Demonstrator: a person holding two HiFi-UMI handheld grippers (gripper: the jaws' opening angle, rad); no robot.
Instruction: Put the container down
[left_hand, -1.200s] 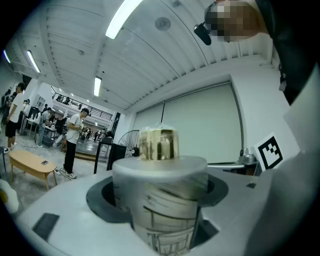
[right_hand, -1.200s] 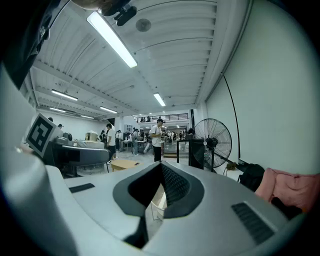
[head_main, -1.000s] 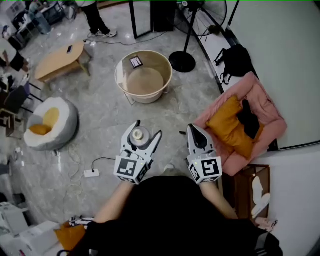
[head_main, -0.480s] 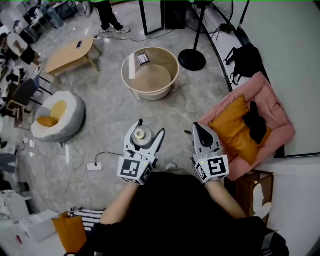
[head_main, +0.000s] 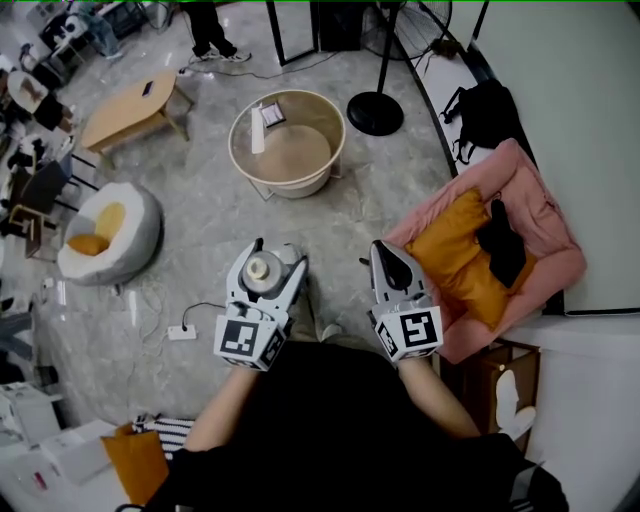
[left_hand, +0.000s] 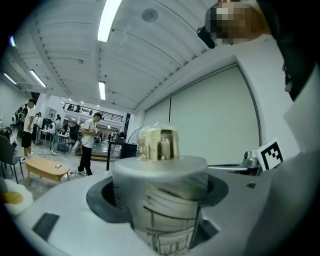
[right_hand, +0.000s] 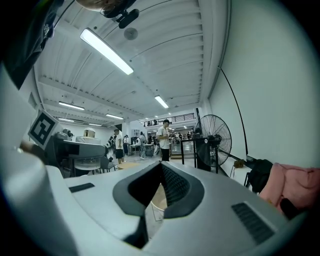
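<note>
Gripped the container in the left tool, above the floor and not yet put down, with the right tool clenched empty.

floor | tub | beanbag | power strip | pink mat | fan base

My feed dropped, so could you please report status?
Left gripper shut on container. Right gripper shut, empty. Container not yet down. Basket ahead on floor.
</note>
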